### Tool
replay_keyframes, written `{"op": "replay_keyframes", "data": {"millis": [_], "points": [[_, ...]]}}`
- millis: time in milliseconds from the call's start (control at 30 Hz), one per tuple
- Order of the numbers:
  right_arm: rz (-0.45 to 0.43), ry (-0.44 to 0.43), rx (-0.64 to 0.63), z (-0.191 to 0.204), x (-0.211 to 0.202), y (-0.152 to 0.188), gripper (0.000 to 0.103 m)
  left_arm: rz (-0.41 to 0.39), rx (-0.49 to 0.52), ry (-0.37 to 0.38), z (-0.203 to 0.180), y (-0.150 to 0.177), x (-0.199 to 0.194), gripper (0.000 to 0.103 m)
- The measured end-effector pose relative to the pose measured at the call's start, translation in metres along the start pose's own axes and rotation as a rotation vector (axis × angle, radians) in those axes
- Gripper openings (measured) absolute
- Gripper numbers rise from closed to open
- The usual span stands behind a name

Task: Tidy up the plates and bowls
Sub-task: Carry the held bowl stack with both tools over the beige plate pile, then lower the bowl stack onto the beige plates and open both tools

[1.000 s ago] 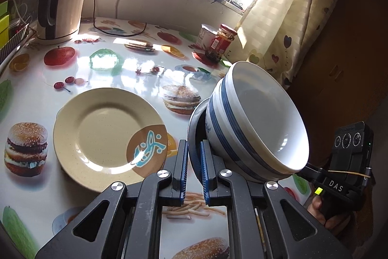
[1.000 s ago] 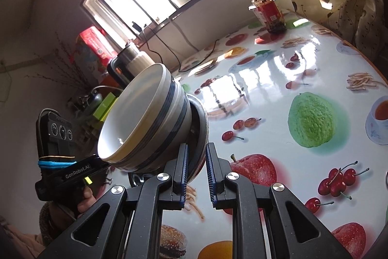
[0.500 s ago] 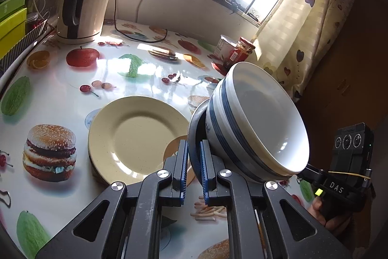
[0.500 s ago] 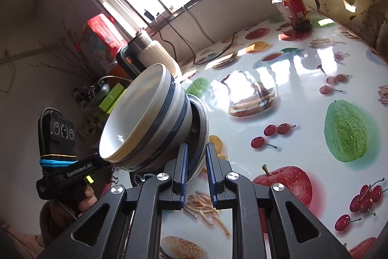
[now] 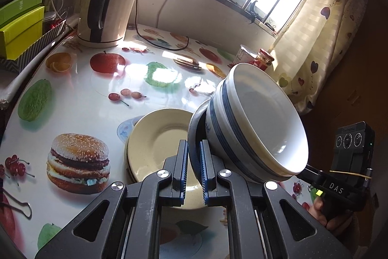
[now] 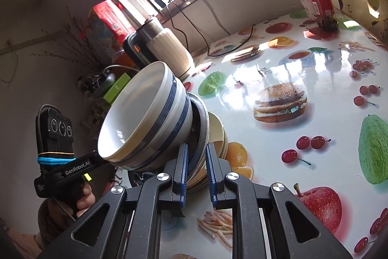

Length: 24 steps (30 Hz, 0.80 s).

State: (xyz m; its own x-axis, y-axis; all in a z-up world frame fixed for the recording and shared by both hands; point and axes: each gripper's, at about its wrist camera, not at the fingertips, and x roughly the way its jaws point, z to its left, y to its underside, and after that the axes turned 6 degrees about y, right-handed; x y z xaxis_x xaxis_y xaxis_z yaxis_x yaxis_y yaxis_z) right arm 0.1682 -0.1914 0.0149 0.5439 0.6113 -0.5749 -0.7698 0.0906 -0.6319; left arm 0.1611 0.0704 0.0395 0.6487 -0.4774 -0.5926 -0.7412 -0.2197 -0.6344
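A grey, blue-rimmed plate [image 5: 194,130] carries stacked white bowls with blue stripes [image 5: 257,123], tilted on edge above the table. My left gripper [image 5: 192,162] is shut on the plate's near rim. From the opposite side, my right gripper [image 6: 196,162] is shut on the same plate [image 6: 202,118], with the bowls [image 6: 145,113] leaning to its left. A stack of cream plates [image 5: 155,145] lies on the table just under and left of the held plate. In the right wrist view, those cream plates [image 6: 218,132] sit right behind the held plate.
A kettle [image 5: 109,4] with its cable stands at the back left by green boxes [image 5: 21,26]. A red jar [image 6: 321,6] and a tub stand near the curtain [image 5: 322,35]. A binder clip [image 5: 19,208] lies at the near left. A hand [image 6: 84,200] grips the other tool's handle.
Both grippers have carried the plate and bowls sideways across the table. The cream plates now lie directly under the held stack. Both grips look unchanged.
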Motion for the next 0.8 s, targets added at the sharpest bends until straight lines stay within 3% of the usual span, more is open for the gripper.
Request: {"op": "replay_keyframes", "data": {"millis": [800], "points": [[0.081, -0.01, -0.005, 0.003, 0.053, -0.01, 0.016, 0.03, -0.072, -0.041, 0.04, -0.004, 0.014, 0.009]]}}
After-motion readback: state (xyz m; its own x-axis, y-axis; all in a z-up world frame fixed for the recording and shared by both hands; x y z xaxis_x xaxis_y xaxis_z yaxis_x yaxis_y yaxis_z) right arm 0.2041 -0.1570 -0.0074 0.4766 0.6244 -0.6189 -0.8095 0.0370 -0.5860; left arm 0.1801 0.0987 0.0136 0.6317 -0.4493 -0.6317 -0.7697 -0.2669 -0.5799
